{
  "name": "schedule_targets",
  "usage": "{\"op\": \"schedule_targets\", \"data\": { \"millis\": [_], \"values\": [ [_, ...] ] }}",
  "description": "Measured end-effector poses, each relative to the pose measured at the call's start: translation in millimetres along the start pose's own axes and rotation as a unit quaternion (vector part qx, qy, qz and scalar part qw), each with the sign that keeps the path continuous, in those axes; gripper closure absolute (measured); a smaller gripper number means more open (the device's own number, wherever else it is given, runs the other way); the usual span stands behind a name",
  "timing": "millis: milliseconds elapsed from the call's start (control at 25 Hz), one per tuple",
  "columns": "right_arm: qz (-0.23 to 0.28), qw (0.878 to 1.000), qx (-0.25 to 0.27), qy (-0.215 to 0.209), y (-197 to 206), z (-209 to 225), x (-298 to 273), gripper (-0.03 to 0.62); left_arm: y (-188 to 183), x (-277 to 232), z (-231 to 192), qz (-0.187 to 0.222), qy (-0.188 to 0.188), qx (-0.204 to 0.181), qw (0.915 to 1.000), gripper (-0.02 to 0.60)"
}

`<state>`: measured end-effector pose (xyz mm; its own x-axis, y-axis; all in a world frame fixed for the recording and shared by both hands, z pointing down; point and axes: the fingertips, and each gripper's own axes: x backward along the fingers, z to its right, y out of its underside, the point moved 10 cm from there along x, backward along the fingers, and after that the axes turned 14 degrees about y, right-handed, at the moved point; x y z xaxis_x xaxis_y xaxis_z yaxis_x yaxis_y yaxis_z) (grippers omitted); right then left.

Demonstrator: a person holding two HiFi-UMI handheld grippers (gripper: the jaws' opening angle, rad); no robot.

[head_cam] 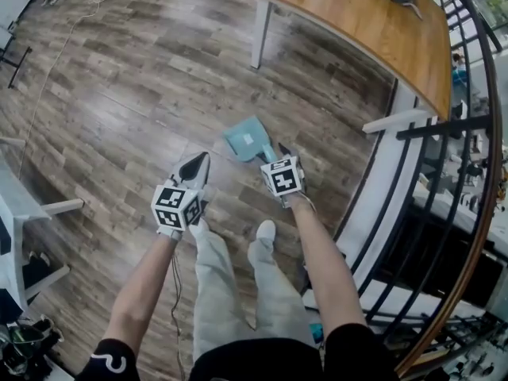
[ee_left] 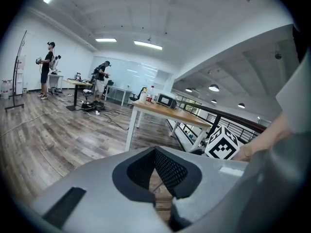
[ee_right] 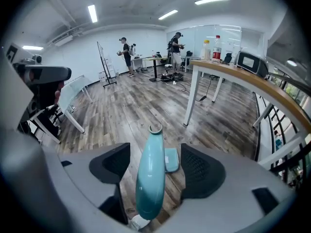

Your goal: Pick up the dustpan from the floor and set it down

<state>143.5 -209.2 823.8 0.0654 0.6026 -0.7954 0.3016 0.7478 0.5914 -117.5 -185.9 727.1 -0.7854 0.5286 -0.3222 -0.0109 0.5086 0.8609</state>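
A teal dustpan lies on the wooden floor, its pan pointing away and its handle toward me. My right gripper is down at that handle. In the right gripper view the teal handle stands upright between the two dark pads, with a gap on each side, so the right gripper is open around it; the pan shows beyond. My left gripper hangs left of the dustpan, apart from it. In the left gripper view the left gripper has its pads meeting at the tips with nothing between them.
A wooden table on white legs stands beyond the dustpan. A black railing runs along the right. The person's feet are just behind the grippers. A white frame sits at the left. People stand far off.
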Motion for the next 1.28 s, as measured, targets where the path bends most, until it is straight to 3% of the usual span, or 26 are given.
{"op": "schedule_targets", "data": {
  "millis": [280, 440, 600, 800, 840, 920, 1280],
  "values": [
    [-0.049, 0.998, 0.025, -0.008, 24, -16, -32, 0.293, 12, -3, -14, -0.006, -0.007, 0.015, 0.9998, 0.584],
    [-0.054, 0.998, 0.041, 0.01, 29, -20, -40, 0.296, 14, -5, -21, -0.007, -0.008, 0.01, 0.9999, 0.584],
    [-0.057, 0.998, 0.035, 0.018, 25, -19, -44, 0.372, 15, -7, -28, -0.009, -0.011, 0.015, 0.9998, 0.584],
    [-0.049, 0.997, 0.041, 0.032, 28, -16, -41, 0.415, 20, -11, -27, -0.014, -0.009, 0.017, 0.9997, 0.584],
    [-0.042, 0.997, 0.043, 0.043, 28, -16, -39, 0.447, 21, -12, -26, -0.015, -0.008, 0.018, 0.9997, 0.584],
    [-0.032, 0.996, 0.04, 0.069, 28, -13, -37, 0.592, 22, -13, -24, -0.018, -0.006, 0.016, 0.9997, 0.584],
    [-0.03, 0.996, 0.036, 0.071, 35, -10, -30, 0.597, 27, -9, -20, -0.024, -0.008, 0.013, 0.9996, 0.584]
  ]
}}
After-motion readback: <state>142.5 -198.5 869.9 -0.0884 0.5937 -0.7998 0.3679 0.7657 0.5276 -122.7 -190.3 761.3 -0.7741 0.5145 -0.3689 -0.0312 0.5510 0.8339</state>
